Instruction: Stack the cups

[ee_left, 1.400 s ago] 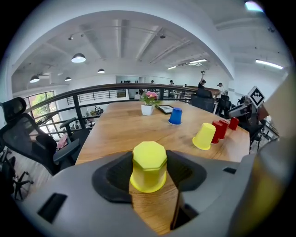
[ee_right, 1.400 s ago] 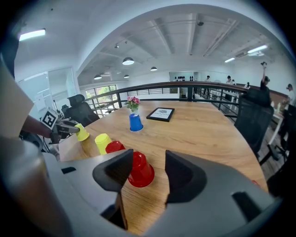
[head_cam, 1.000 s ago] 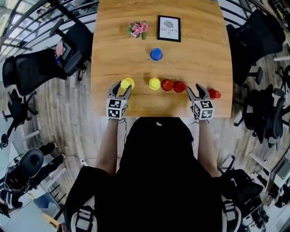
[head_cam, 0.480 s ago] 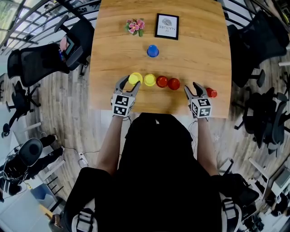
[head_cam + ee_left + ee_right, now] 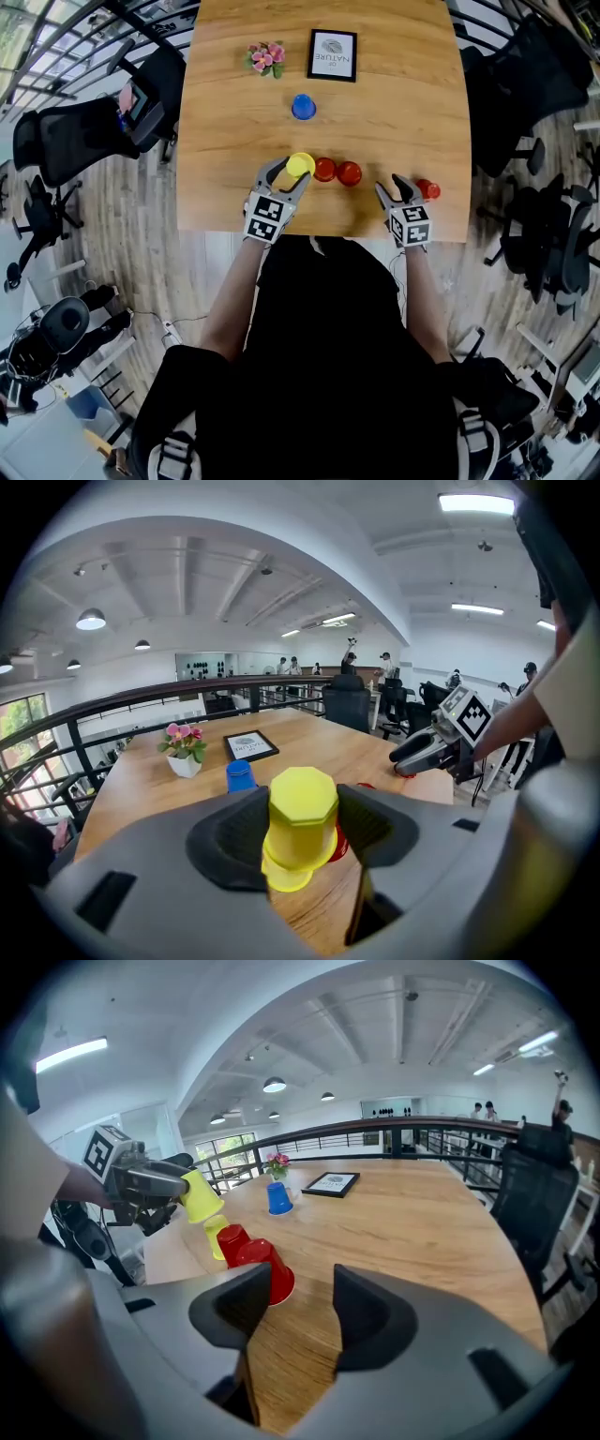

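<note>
Cup row (image 5: 325, 170) near the table's (image 5: 403, 112) front edge — lone cup (image 5: 303, 107) behind, flowerpot (image 5: 265, 58) and frame (image 5: 333, 54) beyond

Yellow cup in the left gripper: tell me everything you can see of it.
The yellow cup looks like smooth plastic, with a faceted base, and widens toward its rim. It is upside down, base up, slightly tilted, clamped between the pads of the left gripper and lifted off the table. It hangs just over a second yellow cup; whether they touch is unclear.
</note>
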Available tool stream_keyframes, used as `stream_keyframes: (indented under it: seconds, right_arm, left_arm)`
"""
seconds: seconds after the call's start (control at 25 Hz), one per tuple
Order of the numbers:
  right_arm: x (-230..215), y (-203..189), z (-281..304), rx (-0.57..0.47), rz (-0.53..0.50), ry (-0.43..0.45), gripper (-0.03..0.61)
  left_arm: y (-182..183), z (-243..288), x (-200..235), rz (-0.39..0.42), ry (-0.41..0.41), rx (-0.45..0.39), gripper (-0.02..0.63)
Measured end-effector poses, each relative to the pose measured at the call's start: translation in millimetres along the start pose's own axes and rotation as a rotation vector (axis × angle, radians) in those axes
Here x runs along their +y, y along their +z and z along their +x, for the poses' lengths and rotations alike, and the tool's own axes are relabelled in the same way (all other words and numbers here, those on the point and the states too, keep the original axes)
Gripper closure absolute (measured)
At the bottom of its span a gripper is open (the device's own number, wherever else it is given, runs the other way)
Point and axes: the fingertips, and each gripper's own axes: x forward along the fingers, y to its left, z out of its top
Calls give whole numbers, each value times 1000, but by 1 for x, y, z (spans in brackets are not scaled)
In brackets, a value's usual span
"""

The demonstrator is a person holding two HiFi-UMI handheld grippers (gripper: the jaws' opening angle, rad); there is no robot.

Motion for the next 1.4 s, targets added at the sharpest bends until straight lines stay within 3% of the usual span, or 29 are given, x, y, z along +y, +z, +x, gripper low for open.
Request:
stream_keyframes:
  seconds: [0.6, 1.4]
  right_arm:
    - [-12, -13, -5, 17, 43, -34, 359]
    - [-16, -13, -6, 33, 30, -28, 353]
  left_arm:
    - [-14, 30, -15, 83, -71, 81, 362]
    - [-18, 34, -10, 11, -57, 57, 362]
